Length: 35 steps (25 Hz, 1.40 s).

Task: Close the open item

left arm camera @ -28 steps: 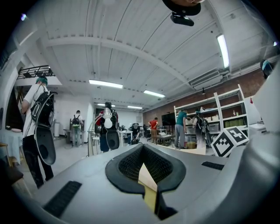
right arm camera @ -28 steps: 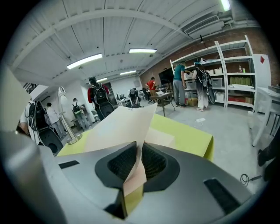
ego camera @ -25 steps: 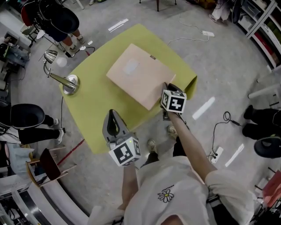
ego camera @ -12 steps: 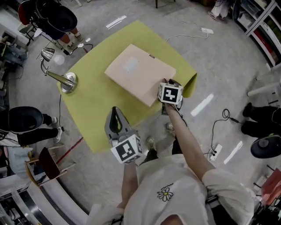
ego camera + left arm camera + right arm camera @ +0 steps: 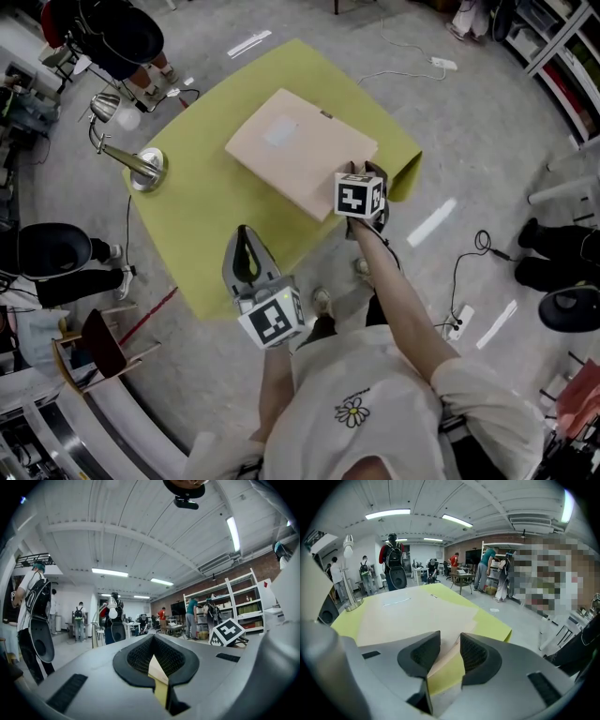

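Note:
A tan folder (image 5: 291, 150) lies flat and closed on the yellow-green table (image 5: 202, 225). My right gripper (image 5: 362, 176) is at the folder's near right corner, where its marker cube hides most of the jaws in the head view. In the right gripper view the jaws of the right gripper (image 5: 450, 645) are opening. The folder's (image 5: 408, 609) corner edge lies in the gap between them, and the pads are not pressing on it. My left gripper (image 5: 246, 246) hangs over the table's near edge, apart from the folder. In its own view the left gripper (image 5: 154, 660) is shut on nothing.
A chrome desk lamp (image 5: 139, 169) stands at the table's left side and rises at the left as the lamp (image 5: 348, 571) in the right gripper view. People and chairs stand round the table. Cables and a power strip (image 5: 459, 328) lie on the floor at the right.
My right gripper has moved a little farther onto the folder's corner and its jaws have spread. The folder and the left gripper have hardly moved.

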Each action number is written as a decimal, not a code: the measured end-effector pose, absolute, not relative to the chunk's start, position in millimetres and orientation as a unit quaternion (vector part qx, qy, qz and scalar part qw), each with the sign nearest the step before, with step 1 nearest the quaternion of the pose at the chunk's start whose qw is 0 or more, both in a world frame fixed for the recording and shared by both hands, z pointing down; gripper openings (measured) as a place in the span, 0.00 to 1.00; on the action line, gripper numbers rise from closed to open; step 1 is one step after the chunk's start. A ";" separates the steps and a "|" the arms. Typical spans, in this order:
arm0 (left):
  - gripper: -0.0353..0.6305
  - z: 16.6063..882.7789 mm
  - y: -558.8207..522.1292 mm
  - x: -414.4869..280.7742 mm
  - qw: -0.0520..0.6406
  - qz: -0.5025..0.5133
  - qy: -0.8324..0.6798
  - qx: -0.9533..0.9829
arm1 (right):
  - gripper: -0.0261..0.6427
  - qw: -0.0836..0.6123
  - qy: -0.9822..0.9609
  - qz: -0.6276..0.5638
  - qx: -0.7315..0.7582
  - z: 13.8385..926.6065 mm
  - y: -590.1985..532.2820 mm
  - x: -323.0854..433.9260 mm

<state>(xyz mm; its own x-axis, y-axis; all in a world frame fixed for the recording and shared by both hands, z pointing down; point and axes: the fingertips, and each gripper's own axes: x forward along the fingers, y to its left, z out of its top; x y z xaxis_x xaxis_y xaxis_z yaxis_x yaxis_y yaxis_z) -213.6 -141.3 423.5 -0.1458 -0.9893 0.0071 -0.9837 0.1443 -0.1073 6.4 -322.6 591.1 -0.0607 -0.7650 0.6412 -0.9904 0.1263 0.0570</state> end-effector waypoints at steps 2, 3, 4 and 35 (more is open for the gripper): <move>0.07 420.1 -138.1 -211.0 0.041 -0.042 0.756 -0.651 | 0.22 0.293 -0.691 0.174 0.637 590.3 -320.6 7.6; 0.07 419.3 -137.4 -209.6 0.043 -0.041 0.756 -0.652 | 0.22 0.313 -0.685 0.144 0.642 590.5 -319.8 7.2; 0.07 418.6 -137.5 -208.9 0.043 -0.040 0.755 -0.653 | 0.17 0.336 -0.676 0.110 0.647 591.4 -319.7 6.6; 0.07 432.9 -151.4 -206.4 0.013 -0.045 0.752 -0.658 | 0.05 0.471 -0.820 -0.130 0.297 548.1 -311.0 -138.4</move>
